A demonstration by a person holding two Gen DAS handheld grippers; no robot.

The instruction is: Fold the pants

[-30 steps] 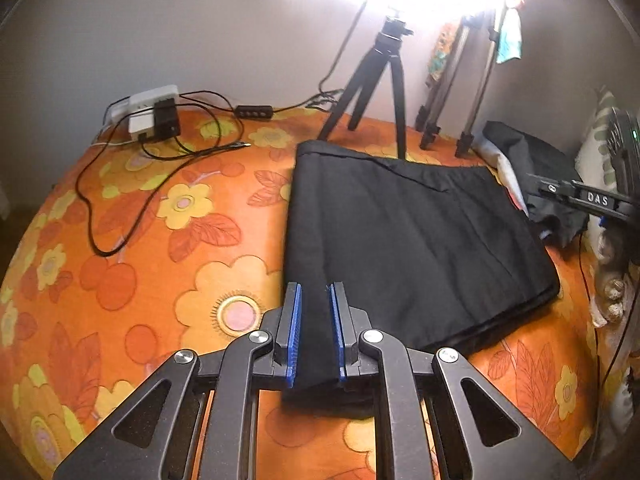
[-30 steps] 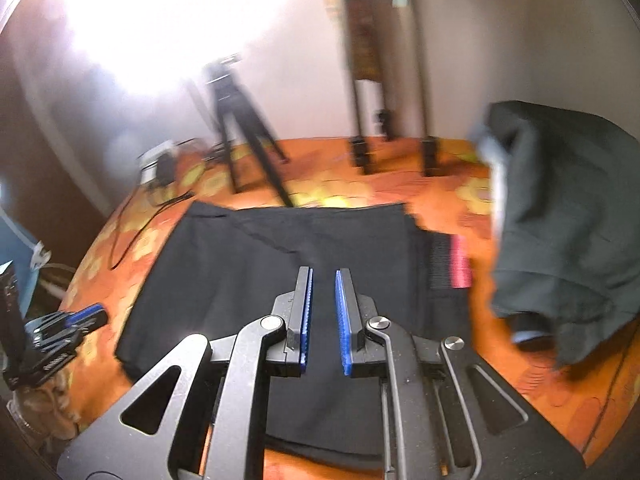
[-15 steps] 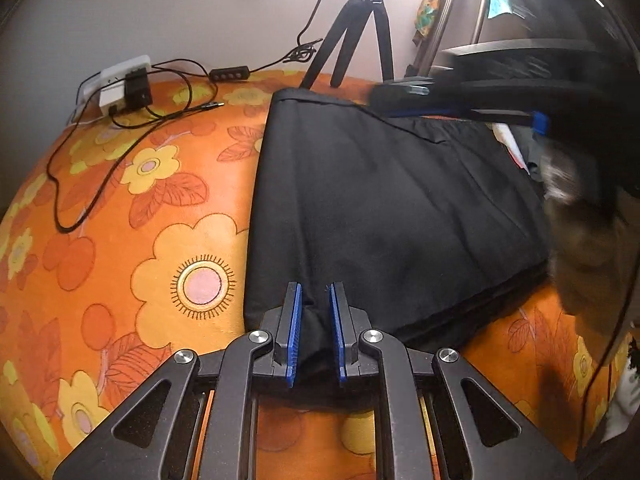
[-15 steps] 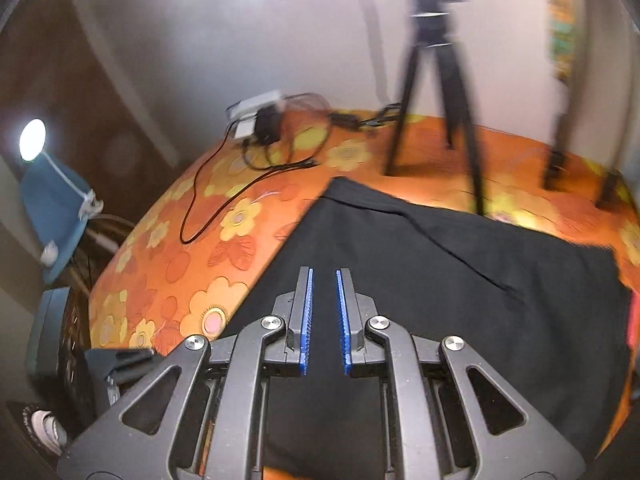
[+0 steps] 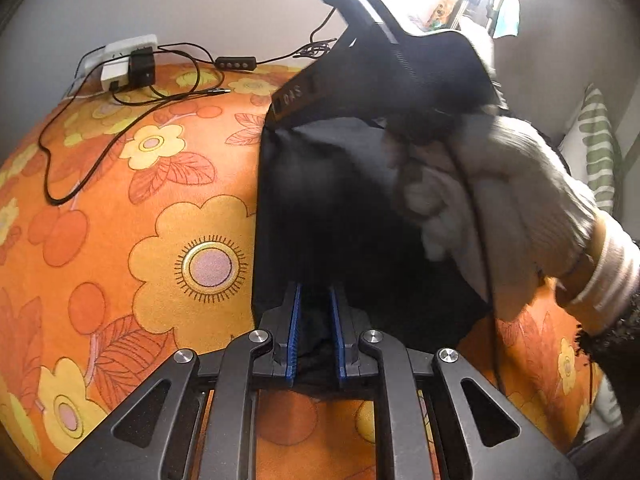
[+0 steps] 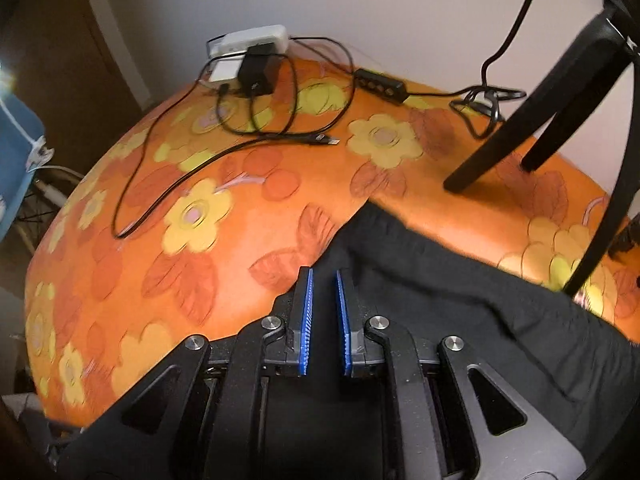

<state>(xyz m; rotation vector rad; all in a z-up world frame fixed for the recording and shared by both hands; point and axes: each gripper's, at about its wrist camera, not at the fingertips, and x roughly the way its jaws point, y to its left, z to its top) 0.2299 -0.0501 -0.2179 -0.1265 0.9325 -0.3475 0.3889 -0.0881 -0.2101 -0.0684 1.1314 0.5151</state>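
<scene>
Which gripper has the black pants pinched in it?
The left gripper: black pants fabric is pinched between its blue pads. The right gripper has nothing between its pads.

Open bedspread (image 6: 224,264) left of the pants (image 6: 460,320); cables (image 6: 168,184) and power strip (image 6: 248,42) crowd the far corner; tripod legs (image 6: 520,128) block the right.

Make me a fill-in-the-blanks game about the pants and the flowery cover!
1. The pants on the flowery cover are ____ in colour.
2. The left gripper is shut on the ____.
3. The hand holding the other gripper wears a white ____.
4. The power strip sits near the ____ behind the cover.

Missing words: black; pants; glove; wall
</scene>
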